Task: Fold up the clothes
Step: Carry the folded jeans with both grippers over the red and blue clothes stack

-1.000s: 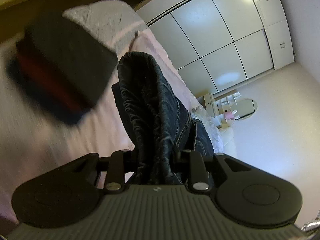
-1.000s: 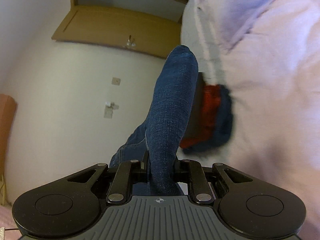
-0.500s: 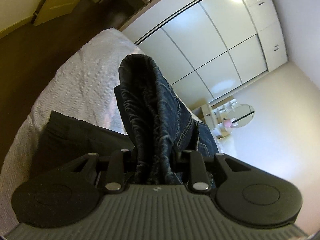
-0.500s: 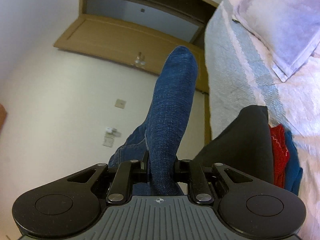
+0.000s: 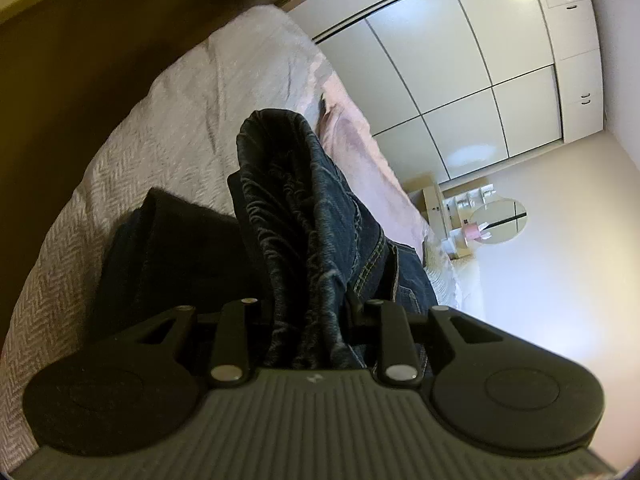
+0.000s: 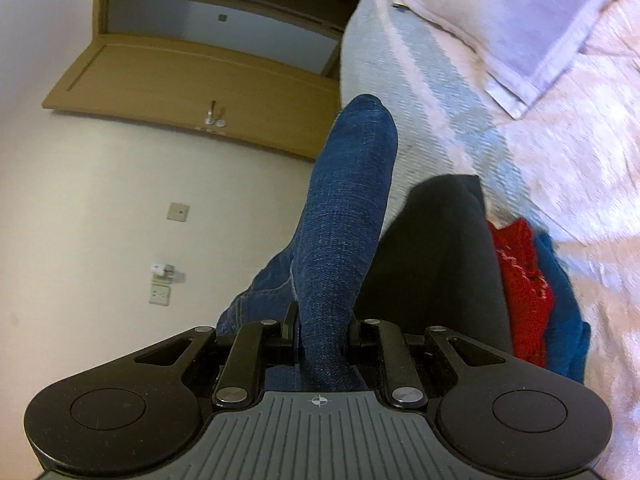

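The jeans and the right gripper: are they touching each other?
Touching. The right wrist view shows the jeans pinched in the right gripper, with its jaws closed against the denim on both sides.

It was a bedroom in a home. A bed (image 5: 168,128) with a pale herringbone cover and a pillow (image 6: 520,20) filled much of both views, a wall of sliding wardrobe doors (image 5: 460,80) stood beyond it, and a wooden door (image 6: 192,92) hung open (a wall socket (image 6: 160,294) sat nearby).
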